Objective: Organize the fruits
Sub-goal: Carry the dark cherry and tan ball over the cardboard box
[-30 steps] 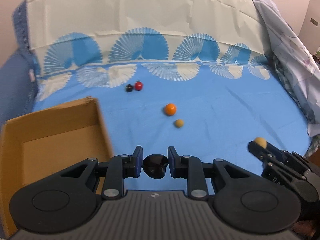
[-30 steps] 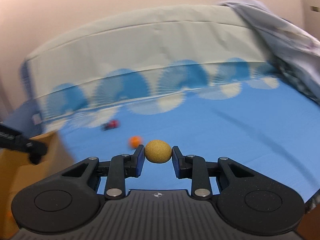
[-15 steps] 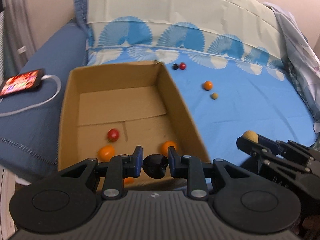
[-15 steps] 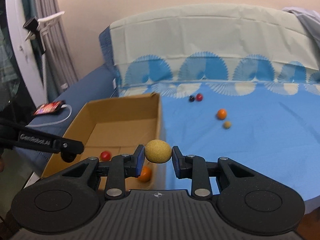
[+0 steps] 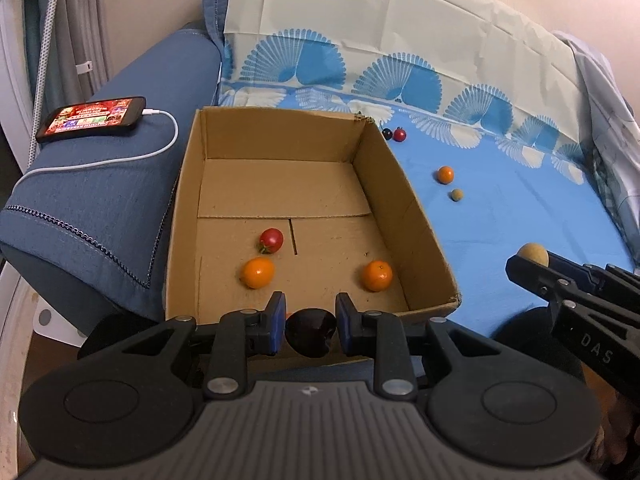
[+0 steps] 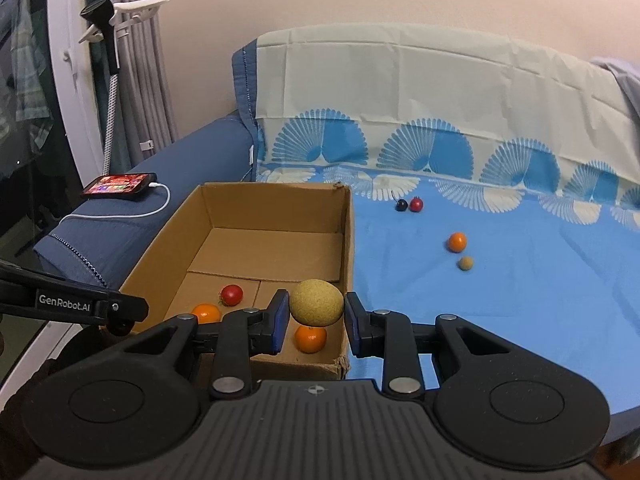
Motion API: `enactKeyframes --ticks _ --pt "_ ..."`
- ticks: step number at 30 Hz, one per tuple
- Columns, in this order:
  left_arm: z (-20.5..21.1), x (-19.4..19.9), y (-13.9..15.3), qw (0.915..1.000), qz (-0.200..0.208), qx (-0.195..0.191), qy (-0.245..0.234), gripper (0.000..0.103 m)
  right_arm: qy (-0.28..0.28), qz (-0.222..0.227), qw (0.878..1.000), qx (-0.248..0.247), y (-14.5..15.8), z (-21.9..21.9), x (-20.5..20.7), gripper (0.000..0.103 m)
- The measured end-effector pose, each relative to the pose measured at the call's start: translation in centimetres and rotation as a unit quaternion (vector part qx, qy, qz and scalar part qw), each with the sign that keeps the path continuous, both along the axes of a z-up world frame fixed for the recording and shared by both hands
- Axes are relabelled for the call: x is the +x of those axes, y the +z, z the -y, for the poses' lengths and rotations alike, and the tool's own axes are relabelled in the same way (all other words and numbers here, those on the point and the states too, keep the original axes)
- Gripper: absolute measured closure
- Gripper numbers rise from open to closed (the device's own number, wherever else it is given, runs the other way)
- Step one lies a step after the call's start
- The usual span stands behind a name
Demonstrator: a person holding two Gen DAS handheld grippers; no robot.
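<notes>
The dark plum (image 5: pixel 310 333), pinched in the left claw (image 5: pixel 310 326), hangs at the cardboard box (image 5: pixel 416 216)'s near wall, the box floor just ahead and below. The right claw (image 6: pixel 315 314), clamped on a tan fruit (image 6: pixel 317 302), sits over the box's near right corner. The plum's underside is hidden.

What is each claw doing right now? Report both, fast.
Left claw: shut on the dark plum.
Right claw: shut on the tan round fruit.
</notes>
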State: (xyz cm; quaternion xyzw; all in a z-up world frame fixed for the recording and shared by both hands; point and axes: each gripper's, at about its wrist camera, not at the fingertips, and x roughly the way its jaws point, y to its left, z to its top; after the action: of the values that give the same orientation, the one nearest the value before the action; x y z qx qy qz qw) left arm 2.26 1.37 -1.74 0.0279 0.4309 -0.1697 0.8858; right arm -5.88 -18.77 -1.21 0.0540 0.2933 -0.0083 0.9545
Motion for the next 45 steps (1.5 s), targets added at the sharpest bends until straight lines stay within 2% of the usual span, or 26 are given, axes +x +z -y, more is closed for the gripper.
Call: enactKeyframes --ticks 26,45 --pt "-0.2 0.5 -0.2 1.0 0.001 -0.007 0.006 0.073 -0.002 -0.003 1.0 -0.003 -0.2 0.2 0.2 0.072" --pt "-0.3 5.9 -0.1 0.9997 0.006 -0.008 0.024 0.073 0.017 -0.021 1.0 -0.015 -1.4 -1.1 5.0 0.072"
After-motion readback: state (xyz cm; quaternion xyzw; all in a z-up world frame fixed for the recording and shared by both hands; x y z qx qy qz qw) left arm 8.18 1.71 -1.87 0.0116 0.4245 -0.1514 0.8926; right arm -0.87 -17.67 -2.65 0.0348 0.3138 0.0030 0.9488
